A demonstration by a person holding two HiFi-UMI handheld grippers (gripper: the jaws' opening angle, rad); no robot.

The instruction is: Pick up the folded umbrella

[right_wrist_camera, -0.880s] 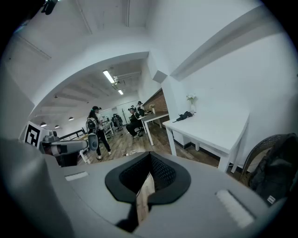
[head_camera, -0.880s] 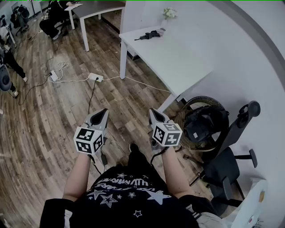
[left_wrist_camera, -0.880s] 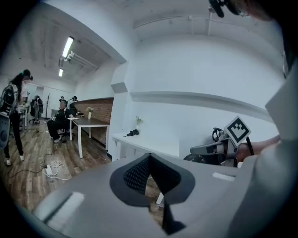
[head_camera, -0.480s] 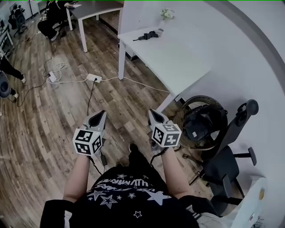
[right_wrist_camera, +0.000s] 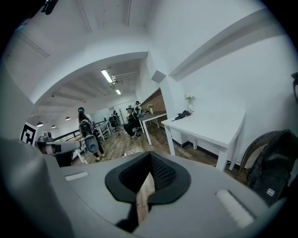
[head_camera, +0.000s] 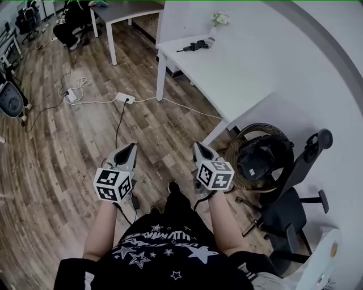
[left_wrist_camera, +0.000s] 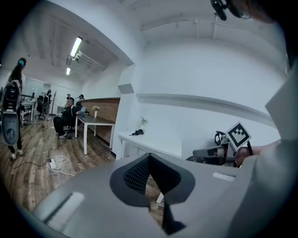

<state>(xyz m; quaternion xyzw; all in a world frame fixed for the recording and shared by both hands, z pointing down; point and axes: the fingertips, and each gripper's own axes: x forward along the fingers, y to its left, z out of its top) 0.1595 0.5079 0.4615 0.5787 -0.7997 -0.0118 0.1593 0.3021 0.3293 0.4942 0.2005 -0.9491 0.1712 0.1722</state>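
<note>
The folded umbrella (head_camera: 195, 45), black and compact, lies near the far end of a white table (head_camera: 238, 73). It shows small in the left gripper view (left_wrist_camera: 136, 132) and in the right gripper view (right_wrist_camera: 183, 114). My left gripper (head_camera: 131, 148) and right gripper (head_camera: 198, 147) hang side by side over the wooden floor, well short of the table. Both point forward and slightly down. Each one's jaws meet at the tips, with nothing between them (left_wrist_camera: 149, 160) (right_wrist_camera: 150, 155).
A small vase of flowers (head_camera: 220, 18) stands at the table's far corner. A wicker basket with a black backpack (head_camera: 261, 158) and an office chair (head_camera: 295, 192) sit to my right. A power strip with cables (head_camera: 125, 98) lies on the floor ahead. People sit at a far desk (head_camera: 127, 8).
The head view has shifted a little, so the table and floor sit slightly lower in the picture. Both grippers stay shut and side by side.
</note>
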